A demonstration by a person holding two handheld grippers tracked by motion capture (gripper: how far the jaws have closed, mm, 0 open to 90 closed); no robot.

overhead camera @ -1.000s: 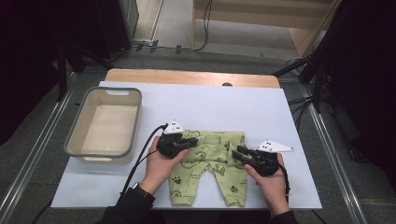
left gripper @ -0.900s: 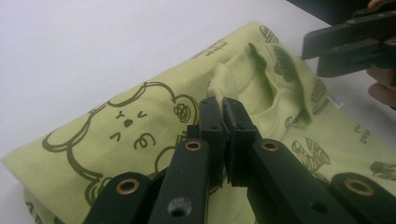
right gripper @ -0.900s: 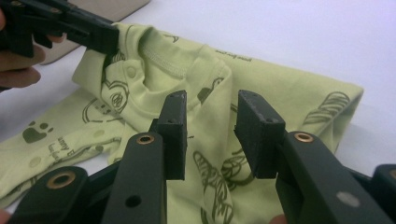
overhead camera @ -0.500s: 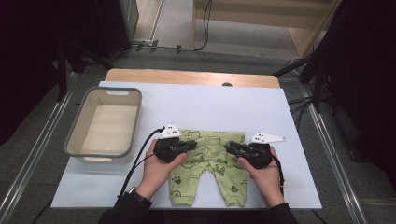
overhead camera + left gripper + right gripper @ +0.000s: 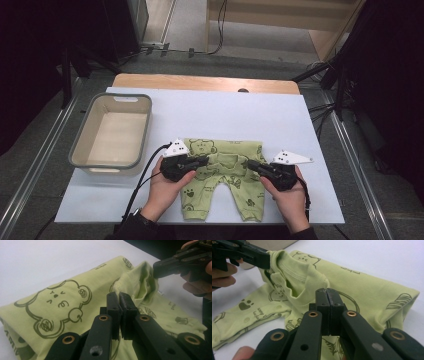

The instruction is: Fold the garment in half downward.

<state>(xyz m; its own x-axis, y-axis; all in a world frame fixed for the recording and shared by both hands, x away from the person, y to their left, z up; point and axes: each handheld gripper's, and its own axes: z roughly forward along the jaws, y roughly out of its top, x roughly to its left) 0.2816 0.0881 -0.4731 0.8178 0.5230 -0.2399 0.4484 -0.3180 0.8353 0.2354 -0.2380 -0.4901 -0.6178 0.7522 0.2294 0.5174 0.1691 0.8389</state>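
Green romper (image 5: 222, 175) lying low centre on the table (image 5: 280, 120), pinched at its folded edge by left tongs (image 5: 204, 161) and right tongs (image 5: 251, 164), the latter just clamped. Thin bite — could slip free under uneven pulling.

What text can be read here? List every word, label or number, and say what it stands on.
No text reads clearly.
Small dark lettering on the green baby garment, near its printed bear: too small and blurred to read.
Lettering beside the paw print: blurred, unreadable.
The basket carries no legible label.
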